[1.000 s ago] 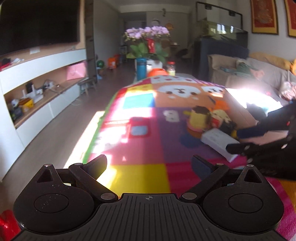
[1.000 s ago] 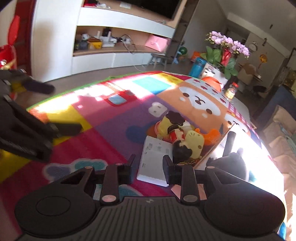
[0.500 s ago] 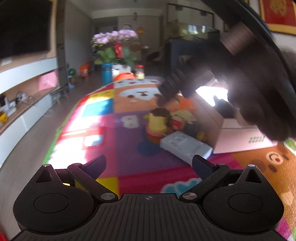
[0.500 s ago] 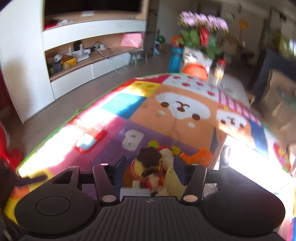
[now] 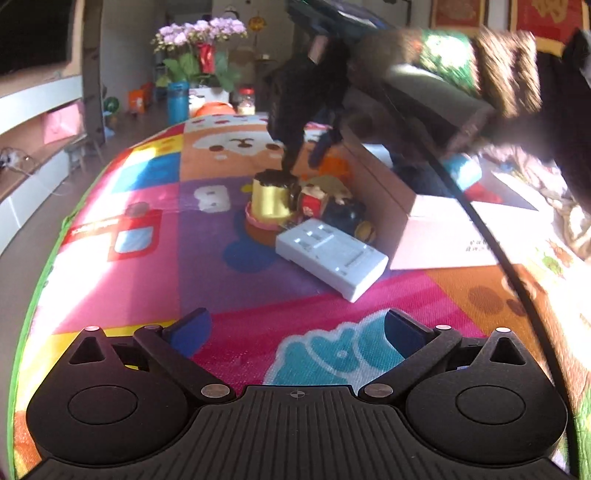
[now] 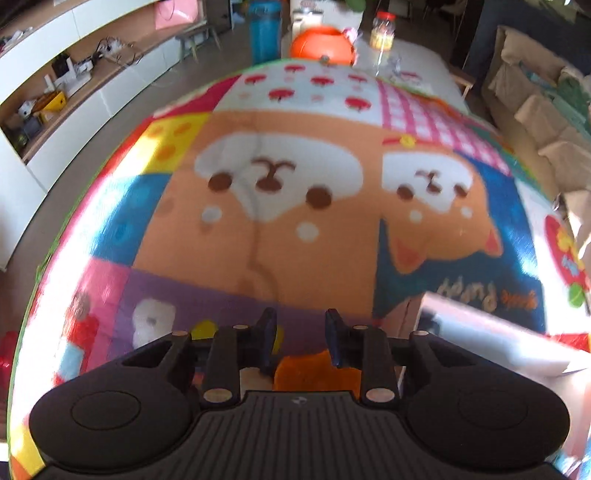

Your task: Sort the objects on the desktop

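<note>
A pile of small toys lies mid-table on the colourful mat (image 5: 236,266): a yellow figure with a dark top (image 5: 269,201), a red-and-white figure (image 5: 314,199) and a dark one (image 5: 343,214). A white flat box (image 5: 332,256) lies in front of them. My right gripper (image 5: 304,157) hangs over the pile, one finger at the yellow figure's top. Its jaws are closing, a narrow gap left and nothing between the pads (image 6: 267,332); an orange piece (image 6: 317,369) lies below. My left gripper (image 5: 297,328) stays open and empty near the front of the mat.
An open cardboard box (image 5: 424,221) stands right of the toys, also in the right wrist view (image 6: 480,332). At the far end are an orange bowl (image 6: 321,46), a blue bottle (image 6: 264,29) and a jar (image 6: 382,29). A fur-cuffed sleeve (image 5: 506,74) crosses overhead. A sofa (image 6: 535,92) runs along the right.
The right gripper swung from the near table edge to above the toy pile and tipped down; its jaws widened, then narrowed. The left gripper turned right and slightly down, then held still.
</note>
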### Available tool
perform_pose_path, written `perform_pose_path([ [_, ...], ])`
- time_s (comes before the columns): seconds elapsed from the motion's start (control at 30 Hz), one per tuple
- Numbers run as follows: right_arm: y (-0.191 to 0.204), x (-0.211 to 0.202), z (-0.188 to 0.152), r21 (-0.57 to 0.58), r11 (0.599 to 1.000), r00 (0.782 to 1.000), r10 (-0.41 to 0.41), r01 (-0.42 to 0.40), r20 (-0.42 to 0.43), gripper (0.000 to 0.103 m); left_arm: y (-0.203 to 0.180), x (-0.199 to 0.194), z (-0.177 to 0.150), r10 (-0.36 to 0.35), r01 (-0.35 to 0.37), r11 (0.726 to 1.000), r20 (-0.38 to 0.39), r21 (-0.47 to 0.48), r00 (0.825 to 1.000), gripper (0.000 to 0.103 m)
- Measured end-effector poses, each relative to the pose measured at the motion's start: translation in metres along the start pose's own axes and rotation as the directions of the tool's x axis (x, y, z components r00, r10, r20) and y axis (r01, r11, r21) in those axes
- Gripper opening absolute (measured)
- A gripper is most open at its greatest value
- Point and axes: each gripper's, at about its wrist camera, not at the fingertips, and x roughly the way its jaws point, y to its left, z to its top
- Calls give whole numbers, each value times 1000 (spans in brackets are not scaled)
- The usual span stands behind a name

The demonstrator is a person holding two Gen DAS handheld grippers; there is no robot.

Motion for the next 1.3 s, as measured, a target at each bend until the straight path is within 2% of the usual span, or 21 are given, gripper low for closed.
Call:
perform_pose_path([
  [0.07, 7, -6, -12, -42, 999, 1000, 4, -4, 4, 32, 4, -1, 1, -5, 6, 1000, 16, -23, 1000, 102],
  [0.17, 18, -20, -32, -102, 993, 999, 49, -51, -22, 34, 6, -5, 1, -37, 38, 999, 34, -25, 999, 103],
  [0.23, 25, -34, -44, -153, 982, 994, 107, -109, -23, 33, 6, -6, 0, -51, 52, 999, 28, -16, 998, 103],
  [0.33, 31, -46, -63, -133, 964, 970, 217, -230, -106, 33, 4, -9, -2, -59, 59, 998, 25, -6, 998, 103],
  [0.47, 47, -65, -103, -222, 939, 962, 233, -261, -146, 33, 4, -14, -8, -81, 81, 997, 7, 1, 997, 103],
  [0.53, 45, -75, -122, -236, 927, 952, 258, -293, -167, 33, 3, -19, -12, -95, 95, 995, -3, 7, 995, 103],
  [0.63, 36, -92, -156, -258, 921, 953, 254, -291, -167, 33, 2, -25, -19, -126, 126, 992, -20, 15, 992, 103],
  [0.73, 20, -113, -187, -277, 928, 968, 228, -248, -105, 33, -4, -29, -23, -133, 134, 990, -34, 33, 990, 103],
  [0.83, 8, -136, -213, -316, 935, 979, 191, -162, 64, 36, -10, -29, -20, -122, 123, 991, -38, 49, 992, 103],
  [0.97, -2, -135, -225, -252, 957, 961, 194, -142, 198, 37, -14, -33, -18, -98, 100, 993, -38, 56, 994, 103],
  [1.1, 5, -110, -229, -265, 961, 963, 142, -79, 229, 39, -18, -42, -16, -54, 58, 995, -50, 83, 997, 103],
  [1.13, 4, -109, -232, -279, 958, 962, 142, -73, 235, 36, -18, -45, -15, -45, 49, 995, -48, 90, 998, 103],
  [1.17, 2, -109, -236, -279, 957, 960, 147, -77, 238, 26, -18, -46, -14, -36, 40, 995, -47, 93, 998, 103],
  [1.3, -28, -126, -258, -239, 963, 955, 181, -124, 235, 25, -19, -47, -9, -13, 17, 996, -44, 83, 999, 103],
])
